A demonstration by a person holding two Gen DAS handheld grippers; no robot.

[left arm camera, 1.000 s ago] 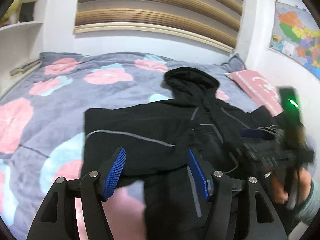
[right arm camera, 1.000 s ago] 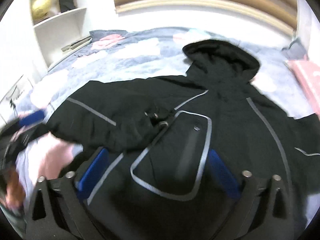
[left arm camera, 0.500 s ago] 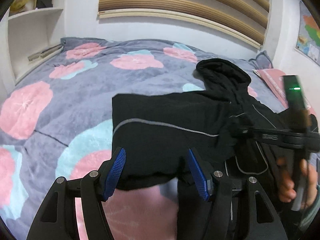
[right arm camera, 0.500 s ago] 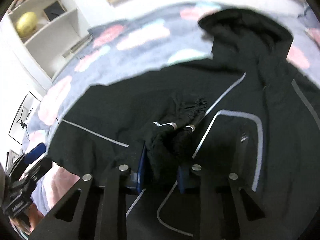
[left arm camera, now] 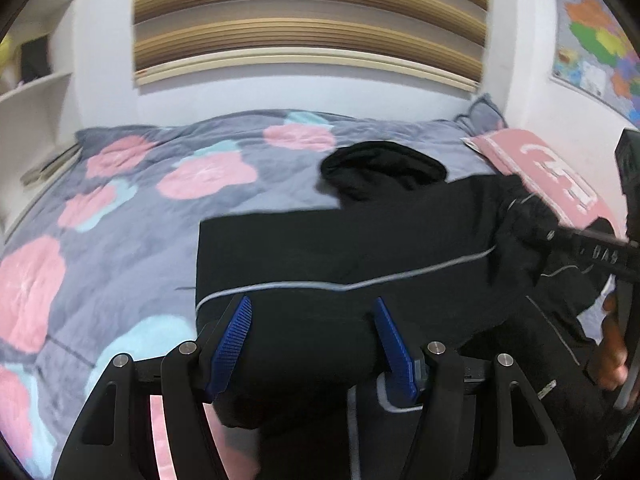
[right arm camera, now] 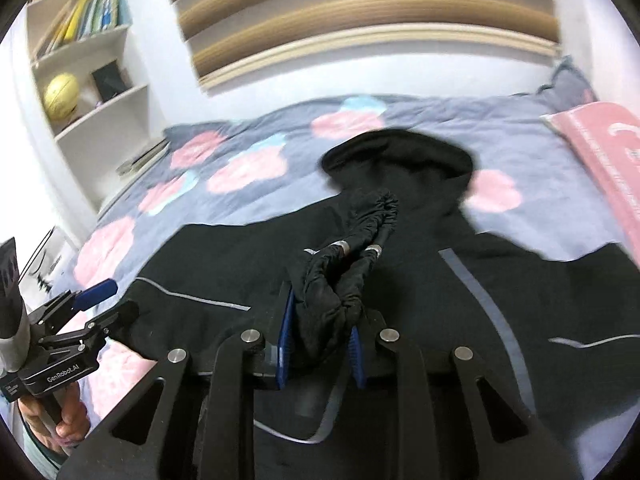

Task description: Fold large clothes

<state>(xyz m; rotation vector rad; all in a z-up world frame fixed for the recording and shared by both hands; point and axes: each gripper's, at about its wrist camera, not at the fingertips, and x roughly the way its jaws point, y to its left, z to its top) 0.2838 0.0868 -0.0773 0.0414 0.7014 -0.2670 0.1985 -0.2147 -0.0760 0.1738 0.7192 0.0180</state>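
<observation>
Black jacket [right arm camera: 420, 280] cuff clenched in right hand-held gripper [right arm camera: 320, 344]; left hand-held gripper [left arm camera: 312, 340] grasps its fold

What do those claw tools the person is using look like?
Each gripper is matte black with angular cut-out arms and silver round bolts. The left gripper and right gripper carry ribbed blue finger pads. White lettering reads GenRobot.AI on the left one's side.

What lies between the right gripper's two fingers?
A bunched fold of the black jacket, its cuff end, sits between the right gripper fingers, which press on it. It shows in the right wrist view.
</observation>
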